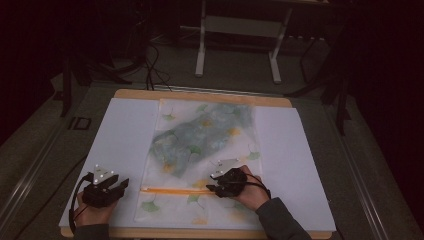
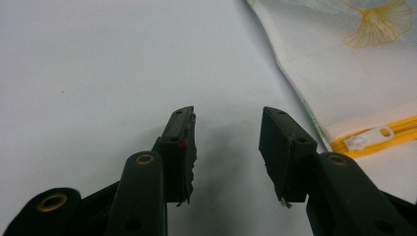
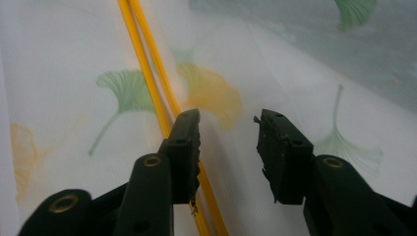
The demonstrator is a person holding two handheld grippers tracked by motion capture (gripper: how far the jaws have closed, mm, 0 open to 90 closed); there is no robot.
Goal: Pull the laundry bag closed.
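1. Covering most of the surface (image 1: pixel 125 125), a white sheet lies under a flat mesh laundry bag (image 1: pixel 200 150) printed with ginkgo leaves; bag sits mid-surface, running front to back.
2. Bluish-green garment (image 1: pixel 200 135) shows through the mesh in the bag's far half. Looks soft, light, floppy; judging the whole thing will sag and slide on the sheet if lifted at one point.
3. Yellow zipper (image 1: pixel 175 190) crosses the bag's near end; white pull tab (image 2: pixel 366 138) sits at its left end.
4. Right tongs (image 1: pixel 217 187) hover over the bag beside the zipper's right part, jaws apart, nothing held.
5. Left tongs (image 1: pixel 117 186) sit over the bare sheet just left of the bag edge, jaws apart, empty.
6. Best holds, I'd guess: pull tab for the zipper, mesh hem beside it to steady; thin fabric needs a firm pinch.
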